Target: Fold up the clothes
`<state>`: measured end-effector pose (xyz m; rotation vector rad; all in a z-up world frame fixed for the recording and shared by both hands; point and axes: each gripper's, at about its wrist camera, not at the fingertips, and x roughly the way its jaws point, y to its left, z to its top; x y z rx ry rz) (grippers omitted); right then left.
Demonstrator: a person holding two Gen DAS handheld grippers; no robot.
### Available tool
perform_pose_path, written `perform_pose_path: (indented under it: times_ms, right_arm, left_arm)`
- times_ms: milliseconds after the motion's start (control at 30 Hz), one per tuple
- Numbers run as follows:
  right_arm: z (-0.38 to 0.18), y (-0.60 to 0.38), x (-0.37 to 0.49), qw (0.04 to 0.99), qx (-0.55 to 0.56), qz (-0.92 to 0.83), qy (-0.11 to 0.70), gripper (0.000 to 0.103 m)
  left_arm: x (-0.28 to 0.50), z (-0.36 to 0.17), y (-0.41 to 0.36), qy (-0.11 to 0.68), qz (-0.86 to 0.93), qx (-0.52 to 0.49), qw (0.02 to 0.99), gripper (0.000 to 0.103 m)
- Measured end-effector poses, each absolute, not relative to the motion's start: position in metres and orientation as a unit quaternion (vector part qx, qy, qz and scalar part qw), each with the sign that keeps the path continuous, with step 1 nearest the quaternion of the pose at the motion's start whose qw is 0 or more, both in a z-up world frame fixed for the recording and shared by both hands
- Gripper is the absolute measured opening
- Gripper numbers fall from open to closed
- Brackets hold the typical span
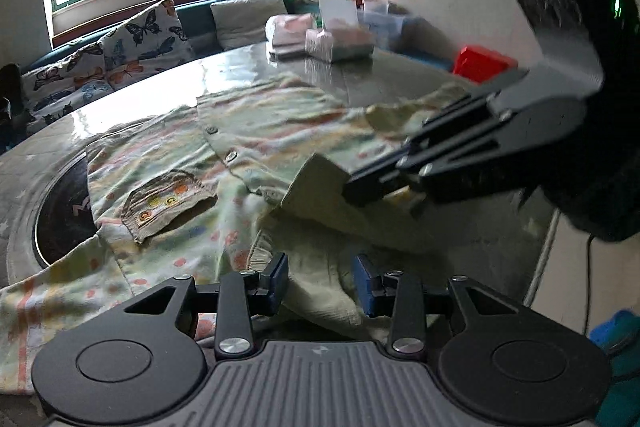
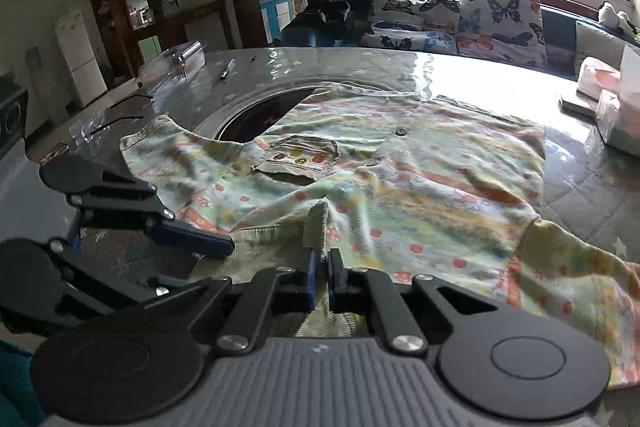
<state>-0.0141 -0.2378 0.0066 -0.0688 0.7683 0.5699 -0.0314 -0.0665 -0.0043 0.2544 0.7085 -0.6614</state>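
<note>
A small patterned shirt [image 1: 256, 131] with dots, stripes, buttons and a brown chest pocket [image 1: 168, 203] lies spread on the round table. It also shows in the right wrist view [image 2: 420, 187], with the pocket [image 2: 300, 159]. My left gripper [image 1: 322, 283] is open, its blue pads either side of the olive corduroy collar [image 1: 320, 291] at the near edge. My right gripper [image 2: 322, 279] is shut on a raised fold of that collar [image 2: 318, 223]. It shows in the left wrist view [image 1: 360, 187], pinching the collar edge. The left gripper also shows in the right wrist view [image 2: 216, 247].
The table [image 2: 360, 67] has a dark round recess [image 2: 260, 119] partly under the shirt. Tissue packs and boxes [image 1: 332, 35] stand at the far side. A pen [image 2: 227, 69] and clear plastic packaging [image 2: 176, 63] lie on the left. A sofa with butterfly cushions [image 2: 480, 23] stands behind.
</note>
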Motion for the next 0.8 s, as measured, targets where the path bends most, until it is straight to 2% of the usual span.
perform_pose_path:
  times_ms: [100, 167, 233, 333, 500, 800]
  right_arm:
    - [0.006, -0.240, -0.014, 0.888, -0.025, 0.273, 0.369, 0.005]
    - [0.006, -0.241, -0.014, 0.888, -0.021, 0.273, 0.369, 0.005]
    - [0.005, -0.241, -0.014, 0.888, -0.019, 0.273, 0.370, 0.005]
    - [0.005, -0.241, -0.014, 0.889, -0.017, 0.271, 0.369, 0.005]
    - [0.005, -0.243, -0.015, 0.889, -0.013, 0.267, 0.371, 0.004]
    - [0.003, -0.241, -0.015, 0.886, -0.013, 0.270, 0.376, 0.004]
  left_arm:
    - [-0.033, -0.008, -0.069, 0.341, -0.316, 0.140, 0.874, 0.038]
    - [-0.032, -0.010, -0.070, 0.341, -0.317, 0.151, 0.872, 0.034]
    - [-0.032, -0.012, -0.071, 0.342, -0.323, 0.156, 0.869, 0.022]
    - [-0.033, -0.013, -0.073, 0.344, -0.332, 0.160, 0.864, 0.013]
    - [-0.048, -0.007, -0.078, 0.311, -0.357, 0.188, 0.861, 0.018]
    - [-0.042, -0.014, -0.077, 0.326, -0.339, 0.211, 0.857, 0.021]
